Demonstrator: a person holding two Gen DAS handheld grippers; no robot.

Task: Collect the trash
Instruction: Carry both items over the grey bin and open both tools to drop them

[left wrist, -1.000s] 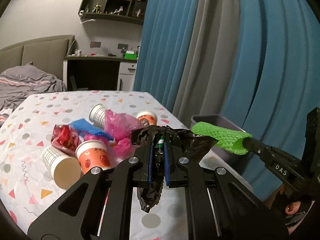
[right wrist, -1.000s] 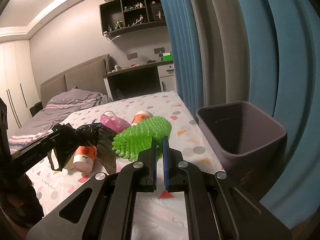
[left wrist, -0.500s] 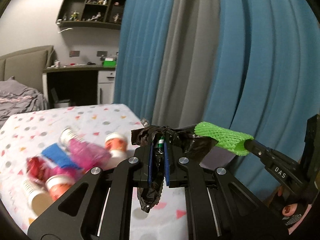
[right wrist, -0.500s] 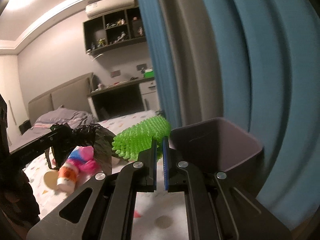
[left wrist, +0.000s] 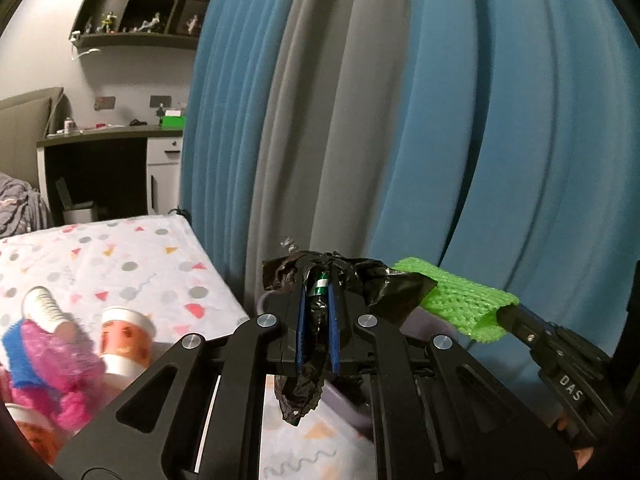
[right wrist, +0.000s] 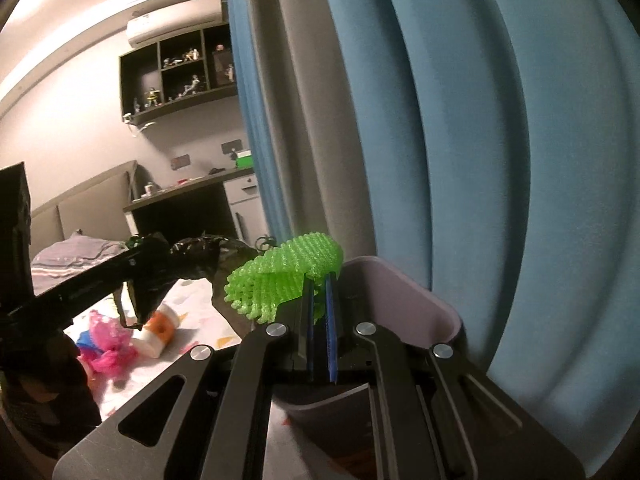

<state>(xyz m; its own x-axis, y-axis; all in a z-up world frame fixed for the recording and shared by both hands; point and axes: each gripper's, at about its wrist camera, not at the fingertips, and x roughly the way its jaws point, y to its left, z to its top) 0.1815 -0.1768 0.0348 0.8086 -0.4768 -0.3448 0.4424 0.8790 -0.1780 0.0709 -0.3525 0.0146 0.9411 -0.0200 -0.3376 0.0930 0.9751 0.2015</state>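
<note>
Blue and grey curtains (left wrist: 400,120) fill the right side of both views, hanging close behind the bed's right edge. The bed (left wrist: 132,264), under a white sheet with coloured dots and triangles, carries the loose trash; its far right corner sits just beside the curtain folds, and the strip of sheet along that edge is bare.

A grey-purple bin (right wrist: 404,300) stands at the bed's right edge, right against the curtain. The right wrist view shows its open mouth and inner wall directly ahead of the fingers; in the left wrist view only a sliver of rim shows under the gripper body, so its position there is hard to judge.

The left gripper (left wrist: 316,308) is clamped on a crumpled black plastic bag (left wrist: 304,380), which hangs below the blue pads and puffs out above them. The right gripper (right wrist: 319,304) pinches a green foam net (right wrist: 280,276), held in the air at the bin's near rim, seemingly just over the opening. The two loads are near each other, bag to the left of net.

Only the left wrist view shows the pile near the bed's left part clearly: an orange paper cup (left wrist: 126,340) on its side, a pink bag (left wrist: 60,372), a blue piece (left wrist: 16,356) and a white patterned cup (left wrist: 42,306), all touching or overlapping.
</note>
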